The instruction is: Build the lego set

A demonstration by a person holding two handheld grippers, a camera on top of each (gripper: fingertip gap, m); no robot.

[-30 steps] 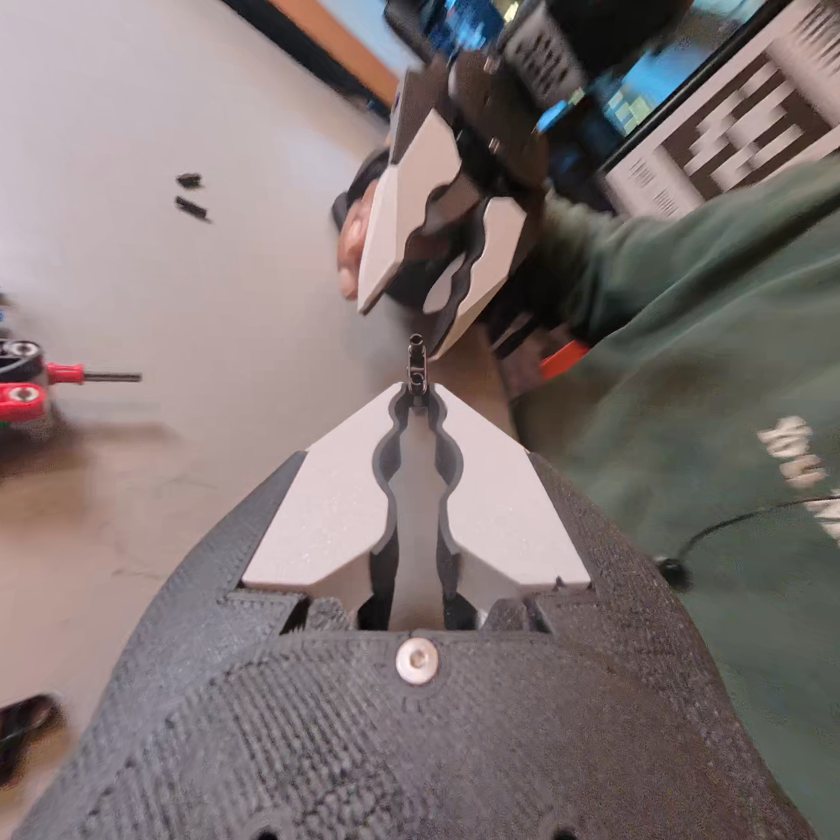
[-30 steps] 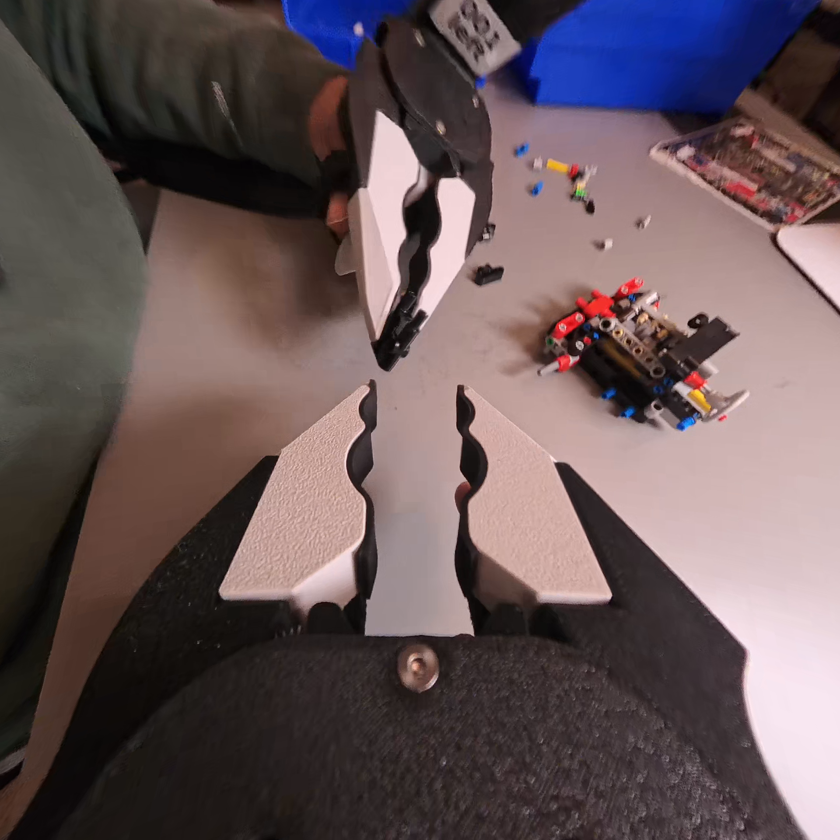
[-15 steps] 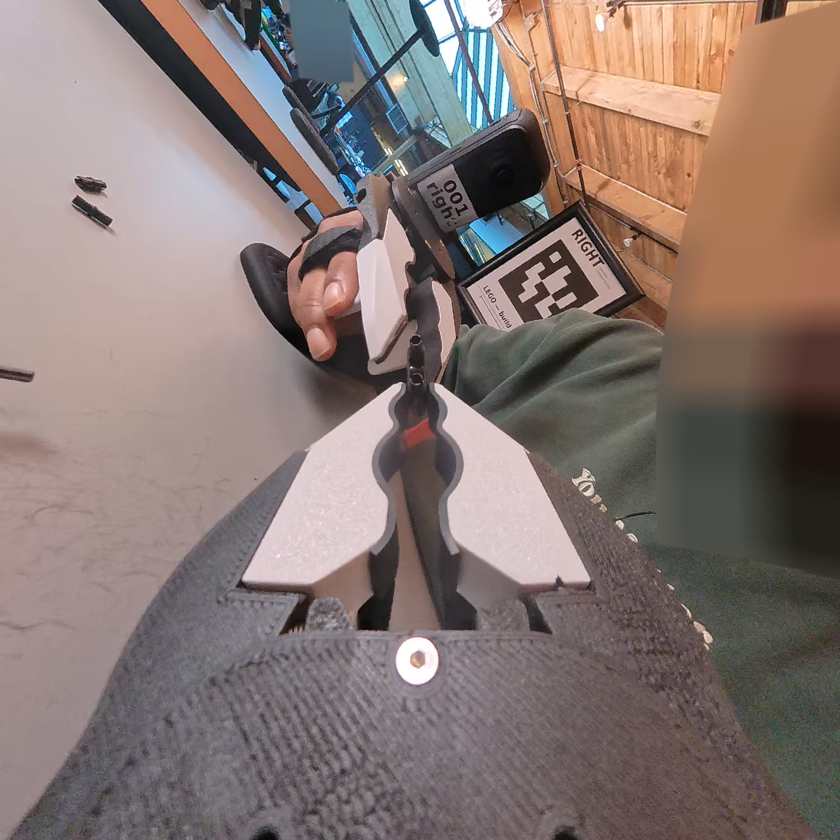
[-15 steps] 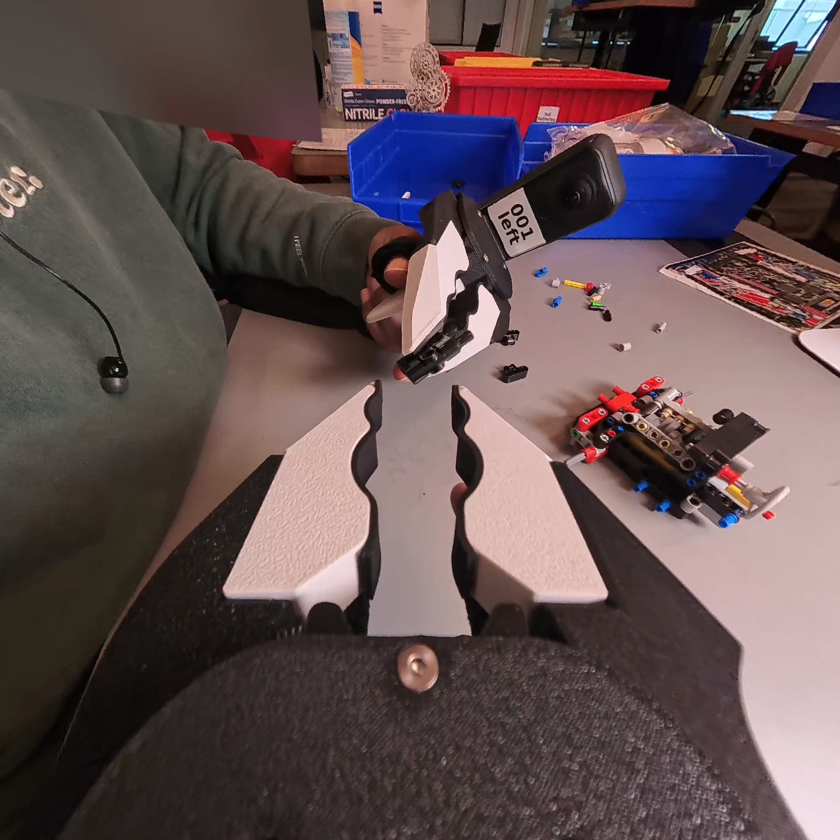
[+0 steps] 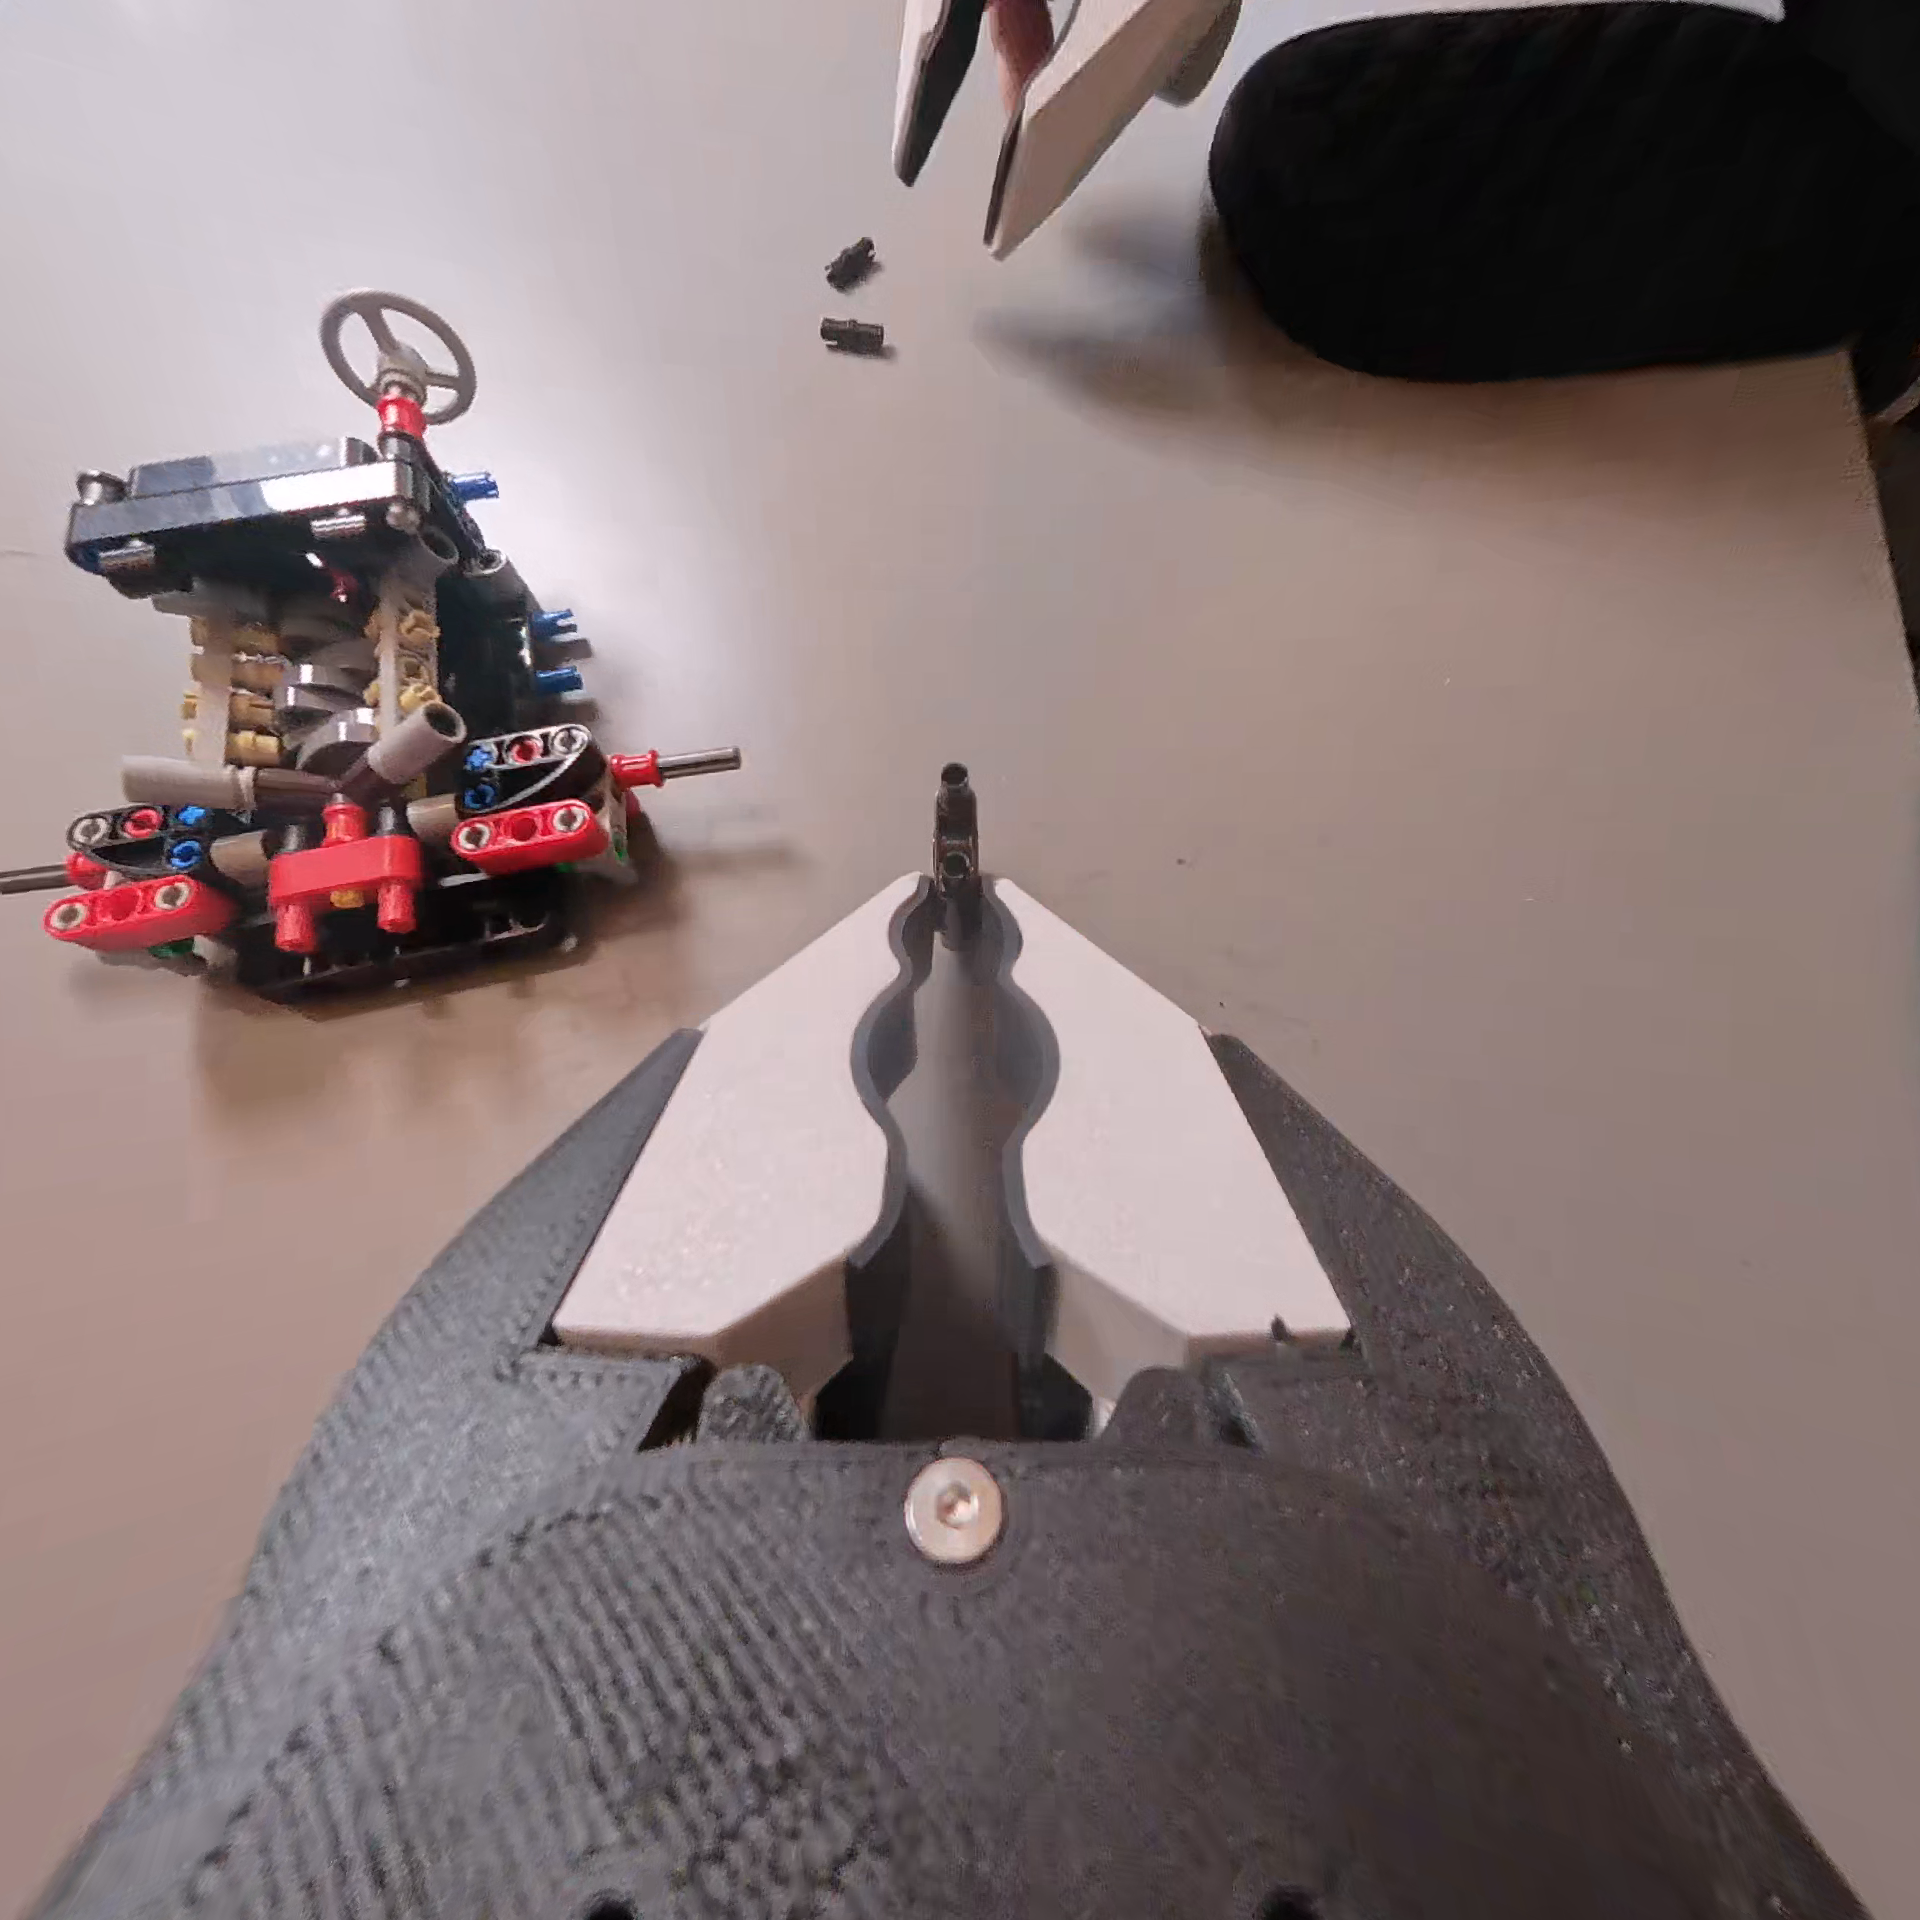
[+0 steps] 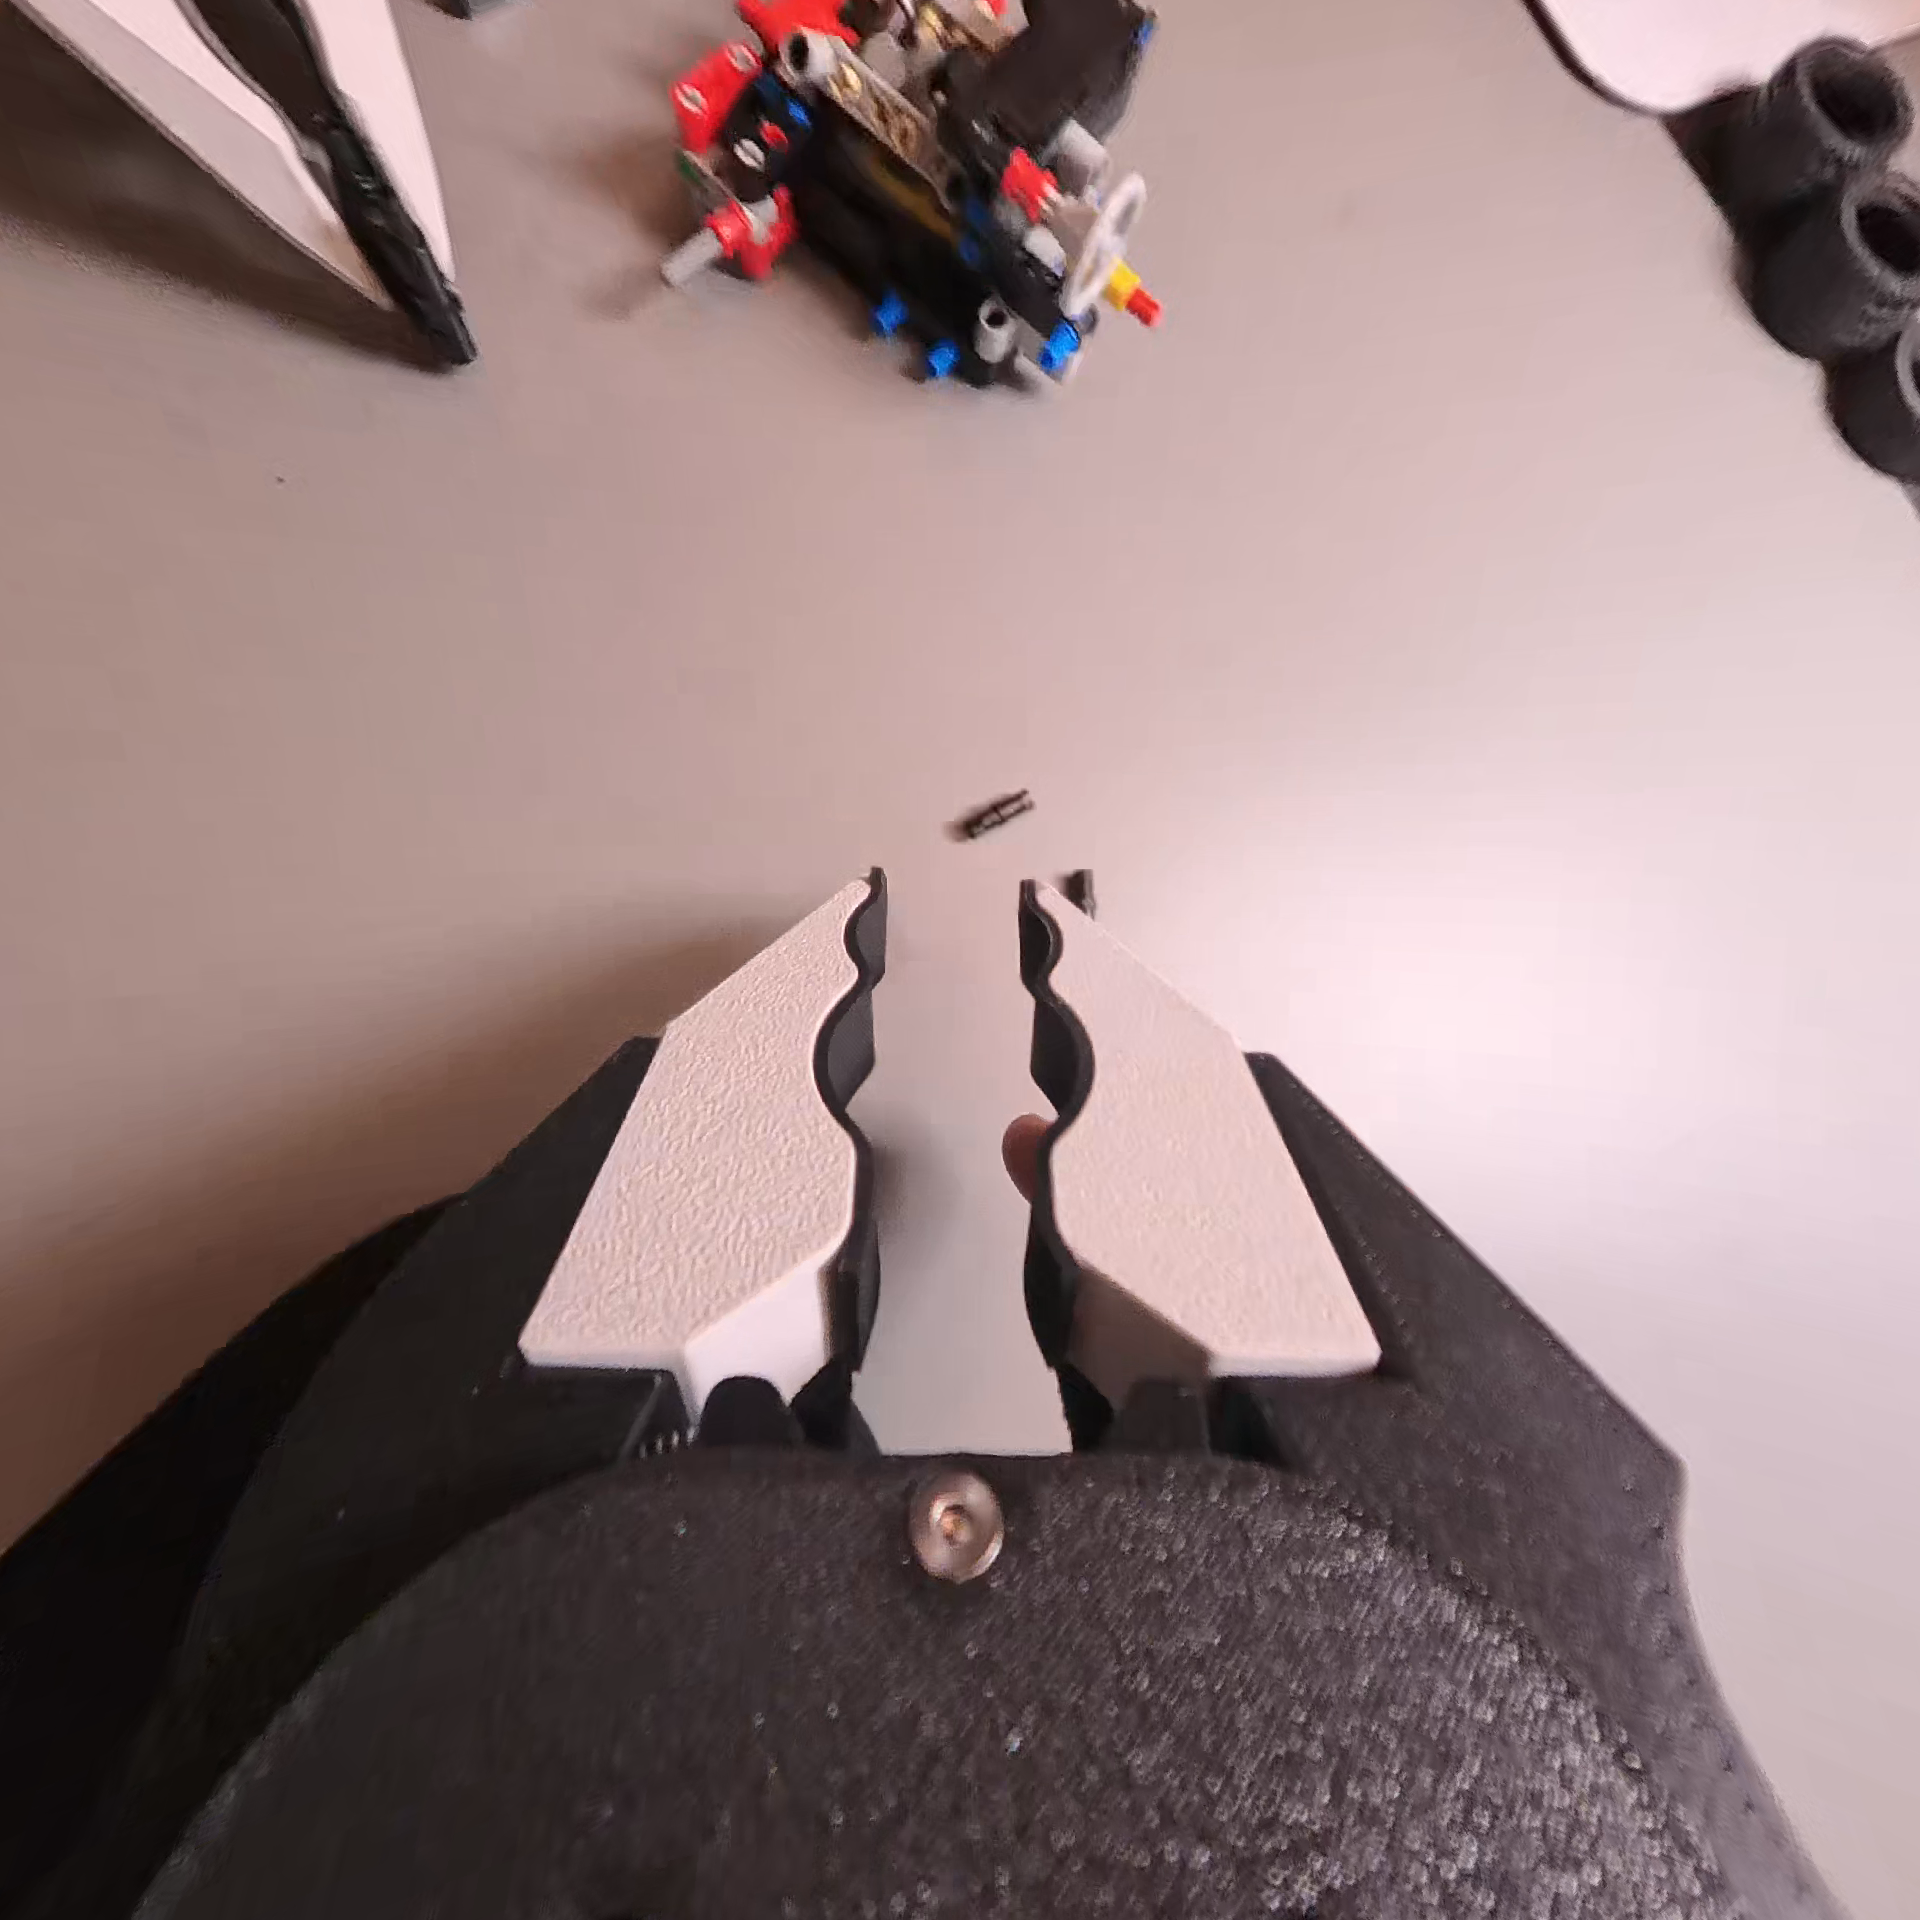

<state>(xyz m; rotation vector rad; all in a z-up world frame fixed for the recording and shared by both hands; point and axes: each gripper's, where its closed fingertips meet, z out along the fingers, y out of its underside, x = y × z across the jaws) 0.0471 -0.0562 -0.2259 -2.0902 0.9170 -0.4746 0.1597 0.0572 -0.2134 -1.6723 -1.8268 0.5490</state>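
Note:
My left gripper (image 5: 956, 894) is shut on a small black connector piece (image 5: 954, 831) that sticks out past its tips, above the table. The partly built lego model (image 5: 332, 727), black with red, grey and blue parts and a grey steering wheel, sits to its left. My right gripper (image 6: 951, 899) is open and empty, low over the table. A black pin (image 6: 992, 816) lies just ahead of its tips and another black pin (image 6: 1081, 888) is half hidden beside its right finger. The model also shows in the right wrist view (image 6: 925, 187). The right gripper shows in the left wrist view (image 5: 997, 114) near two black pins (image 5: 852, 296).
Several black tyres (image 6: 1849, 239) lie at the far right of the right wrist view. The left gripper (image 6: 312, 166) shows at its top left. A dark sleeve (image 5: 1558, 187) lies at the left wrist view's top right, where the table edge (image 5: 1886, 582) runs. The gap from one gripper's tips to the other's is roughly 15 cm.
Both grippers have swung down from facing each other in the air toward the table. The left still holds the black connector. The right is now low by the black pins.

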